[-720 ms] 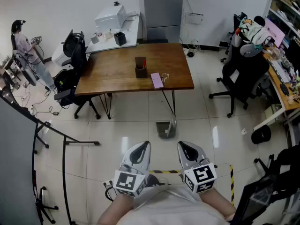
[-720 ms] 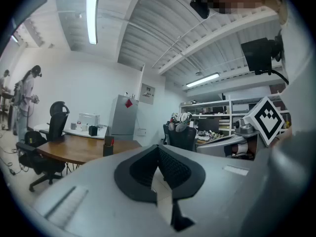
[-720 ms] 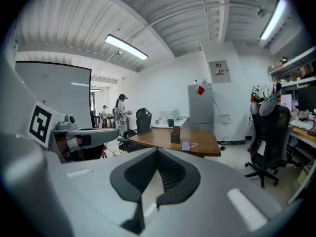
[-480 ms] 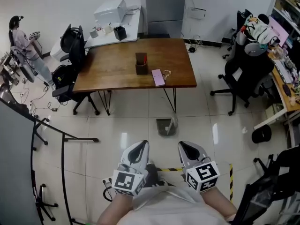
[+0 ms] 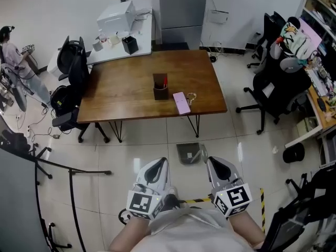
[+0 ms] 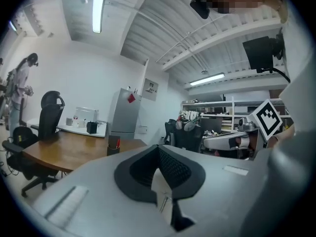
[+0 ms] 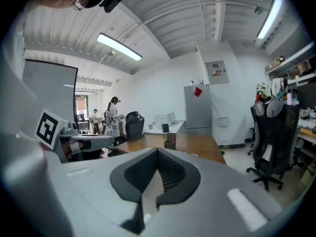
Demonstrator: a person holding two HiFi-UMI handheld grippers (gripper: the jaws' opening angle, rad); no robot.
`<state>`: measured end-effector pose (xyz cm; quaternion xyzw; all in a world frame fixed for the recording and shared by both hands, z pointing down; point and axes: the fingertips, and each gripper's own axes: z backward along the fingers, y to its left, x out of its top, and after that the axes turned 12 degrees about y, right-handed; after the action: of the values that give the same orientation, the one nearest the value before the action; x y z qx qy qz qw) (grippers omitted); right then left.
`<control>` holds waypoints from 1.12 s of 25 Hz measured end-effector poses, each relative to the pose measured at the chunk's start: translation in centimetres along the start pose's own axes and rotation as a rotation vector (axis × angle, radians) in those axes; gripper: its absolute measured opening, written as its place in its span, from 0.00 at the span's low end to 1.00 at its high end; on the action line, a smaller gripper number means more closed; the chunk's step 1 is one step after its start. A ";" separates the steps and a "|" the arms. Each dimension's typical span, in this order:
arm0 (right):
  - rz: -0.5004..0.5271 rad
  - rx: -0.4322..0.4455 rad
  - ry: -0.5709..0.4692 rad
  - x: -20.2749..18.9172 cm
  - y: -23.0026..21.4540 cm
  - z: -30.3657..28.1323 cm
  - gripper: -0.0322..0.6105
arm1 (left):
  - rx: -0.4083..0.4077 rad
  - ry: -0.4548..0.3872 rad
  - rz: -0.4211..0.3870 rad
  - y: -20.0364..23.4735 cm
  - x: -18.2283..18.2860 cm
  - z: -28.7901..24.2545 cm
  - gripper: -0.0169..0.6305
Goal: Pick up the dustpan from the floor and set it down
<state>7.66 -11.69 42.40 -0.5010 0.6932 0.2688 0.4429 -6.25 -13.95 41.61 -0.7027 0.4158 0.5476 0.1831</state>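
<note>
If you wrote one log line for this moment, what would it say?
stage: before pickup | left claw: shut, empty | right claw: shut, empty | dustpan: on floor ahead of both claws, untouched

Matt wood table [image 5: 121, 93]; v. glossy tile floor [image 5: 123, 148]; smooth plastic dustpan [image 5: 188, 153].

The dustpan [image 5: 190, 153] lies on the floor [image 5: 105, 151] (just before the table [image 5: 121, 93]).

I see the dustpan [image 5: 189, 153] too small in the head view for detail, the bodies of the left gripper [image 6: 159, 154] and right gripper [image 7: 158, 154] hide the floor [image 5: 131, 151] in their own views, and the frame's left edge cuts a person [image 5: 9, 49].
</note>
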 end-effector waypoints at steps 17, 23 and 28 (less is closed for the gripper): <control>-0.127 -0.068 0.671 -17.6 -9.1 -15.8 0.52 | -0.014 0.135 0.081 3.9 -5.4 -7.6 0.05; -0.266 -0.057 0.972 -29.5 -13.4 -23.0 0.52 | 0.051 0.159 0.040 6.0 -11.6 -11.0 0.05; -0.351 -0.013 1.089 -34.2 -12.5 -24.3 0.41 | 0.077 0.129 0.012 7.4 -12.9 -12.6 0.05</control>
<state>14.58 -20.34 84.80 -0.6775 0.7263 -0.1015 0.0568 -5.00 -22.33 59.13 -0.7262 0.4519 0.4860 0.1796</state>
